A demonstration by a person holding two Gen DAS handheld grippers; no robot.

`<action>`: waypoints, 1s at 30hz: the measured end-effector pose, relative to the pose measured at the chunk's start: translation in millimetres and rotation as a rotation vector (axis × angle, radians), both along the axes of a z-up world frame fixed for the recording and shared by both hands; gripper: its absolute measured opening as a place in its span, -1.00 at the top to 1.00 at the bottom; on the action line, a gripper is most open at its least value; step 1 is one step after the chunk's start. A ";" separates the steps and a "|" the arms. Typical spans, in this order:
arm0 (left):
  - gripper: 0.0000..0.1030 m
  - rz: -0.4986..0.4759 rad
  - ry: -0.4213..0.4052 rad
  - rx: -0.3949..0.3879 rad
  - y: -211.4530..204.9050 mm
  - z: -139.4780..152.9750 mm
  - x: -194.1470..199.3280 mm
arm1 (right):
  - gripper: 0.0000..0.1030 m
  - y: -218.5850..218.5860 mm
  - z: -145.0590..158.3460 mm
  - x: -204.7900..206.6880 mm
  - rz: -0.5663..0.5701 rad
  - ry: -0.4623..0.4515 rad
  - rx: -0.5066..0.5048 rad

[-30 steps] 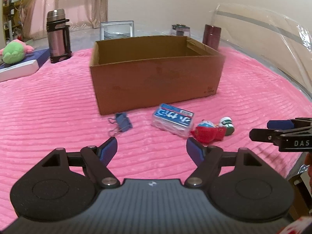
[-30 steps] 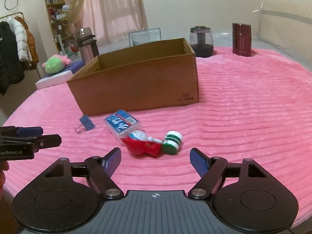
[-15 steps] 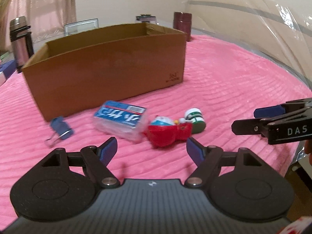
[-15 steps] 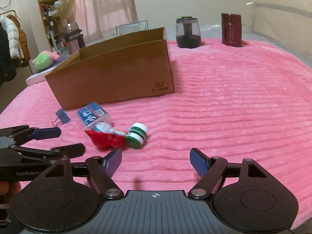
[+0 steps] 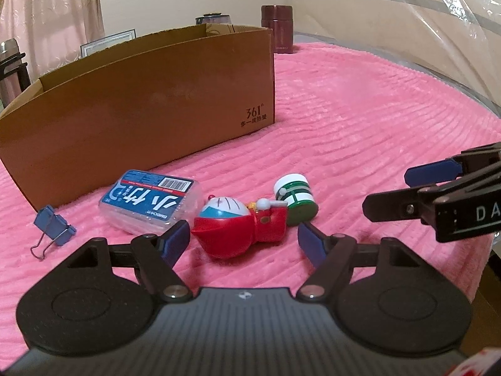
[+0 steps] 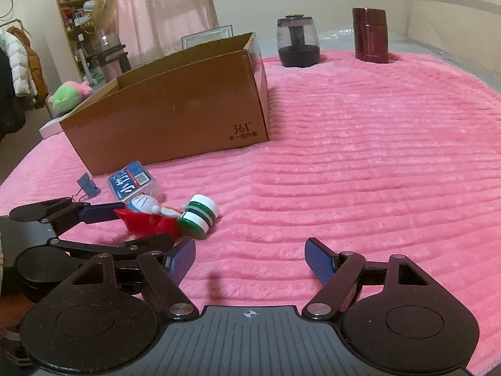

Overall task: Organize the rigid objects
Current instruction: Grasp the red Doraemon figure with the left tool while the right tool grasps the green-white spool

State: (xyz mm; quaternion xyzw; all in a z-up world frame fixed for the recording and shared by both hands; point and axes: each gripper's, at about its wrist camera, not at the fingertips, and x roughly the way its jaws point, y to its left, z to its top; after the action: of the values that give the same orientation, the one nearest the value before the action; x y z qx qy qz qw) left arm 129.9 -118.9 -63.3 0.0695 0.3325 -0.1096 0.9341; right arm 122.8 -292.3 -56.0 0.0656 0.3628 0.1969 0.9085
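Note:
A red and blue cat figurine [image 5: 241,232] lies on the pink blanket, between the open fingers of my left gripper [image 5: 243,241]. Beside it lie a green and white striped cap-like piece [image 5: 296,195], a clear plastic box with a blue label [image 5: 150,202] and a blue binder clip [image 5: 53,230]. An open cardboard box [image 5: 141,106] stands just behind them. My right gripper [image 6: 250,258] is open and empty over bare blanket, right of the figurine [image 6: 147,216]. The left gripper also shows in the right wrist view [image 6: 125,228], around the figurine.
A dark grinder jar [image 6: 297,42] and a maroon flask [image 6: 371,36] stand at the far side of the blanket. A steel thermos [image 6: 111,54], a picture frame [image 6: 206,36] and a green plush toy [image 6: 69,95] sit behind and left of the box. Clear plastic sheeting [image 5: 407,31] rises at right.
My left gripper has moved right and forward, from in front of the binder clip and the plastic box to around the figurine. My right gripper has shifted right, and both stayed open.

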 end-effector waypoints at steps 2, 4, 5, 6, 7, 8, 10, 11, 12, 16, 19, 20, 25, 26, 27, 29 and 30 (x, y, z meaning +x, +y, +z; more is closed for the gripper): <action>-0.36 0.000 0.000 0.009 -2.2 -2.9 2.3 | -0.45 -0.9 -0.7 1.9 -0.002 0.002 0.001; -0.34 0.006 0.001 0.015 -3.5 -5.7 4.5 | -0.45 -1.4 -0.9 3.8 -0.003 0.001 0.000; -0.33 0.010 0.001 0.018 -4.0 -6.8 5.6 | -0.45 -1.6 -1.0 4.7 -0.003 0.001 0.000; -0.32 0.012 -0.002 0.026 -5.2 -7.9 6.4 | -0.45 -1.6 -1.0 4.8 -0.002 0.001 0.000; -0.31 0.014 -0.007 0.033 -6.1 -8.3 6.7 | -0.45 -1.7 -1.0 5.3 -0.002 0.001 0.000; -0.30 0.015 -0.014 0.038 -6.7 -8.5 6.7 | -0.45 -1.8 -1.1 5.9 -0.002 0.001 -0.001; -0.24 0.017 -0.022 0.048 -7.6 -9.0 7.1 | -0.45 -1.7 -1.6 7.3 -0.002 0.002 -0.002; -0.24 0.017 -0.024 0.053 -7.8 -9.3 7.6 | -0.45 -1.6 -1.3 6.9 -0.001 0.002 -0.003; -0.24 0.015 -0.026 0.055 -7.8 -9.4 7.8 | -0.45 -1.5 -1.5 7.4 0.000 0.002 -0.004; -0.23 0.006 -0.025 0.056 -6.7 -7.3 5.0 | -0.45 0.5 -2.8 8.0 0.022 0.000 -0.010; -0.22 -0.011 -0.020 0.042 -3.3 -2.7 -2.0 | -0.45 5.0 -2.8 8.0 0.063 -0.017 -0.023; -0.22 -0.015 -0.019 0.039 -1.9 -1.0 -4.9 | -0.45 7.5 -2.7 8.0 0.079 -0.024 -0.029; -0.22 -0.020 -0.016 0.009 11.3 10.2 -20.4 | -0.45 21.0 -2.8 11.4 0.185 -0.074 -0.065; -0.22 -0.020 -0.018 0.011 13.6 11.8 -23.2 | -0.45 24.0 -3.1 12.6 0.219 -0.088 -0.076; -0.22 -0.020 -0.020 0.009 16.0 13.6 -25.6 | -0.45 26.1 -3.3 14.0 0.248 -0.099 -0.080; -0.22 -0.013 -0.018 0.000 23.5 17.2 -30.3 | -0.44 30.8 -4.6 18.8 0.322 -0.117 -0.091; -0.22 -0.009 -0.018 0.003 26.4 18.1 -32.2 | -0.44 32.8 -5.6 21.8 0.353 -0.122 -0.098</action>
State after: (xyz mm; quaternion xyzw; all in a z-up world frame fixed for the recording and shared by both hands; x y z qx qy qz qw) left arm 97.7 -92.5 -45.2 0.0734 0.3240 -0.1125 0.9365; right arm 144.5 -259.5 -61.5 -0.0556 0.3220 0.3391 0.8822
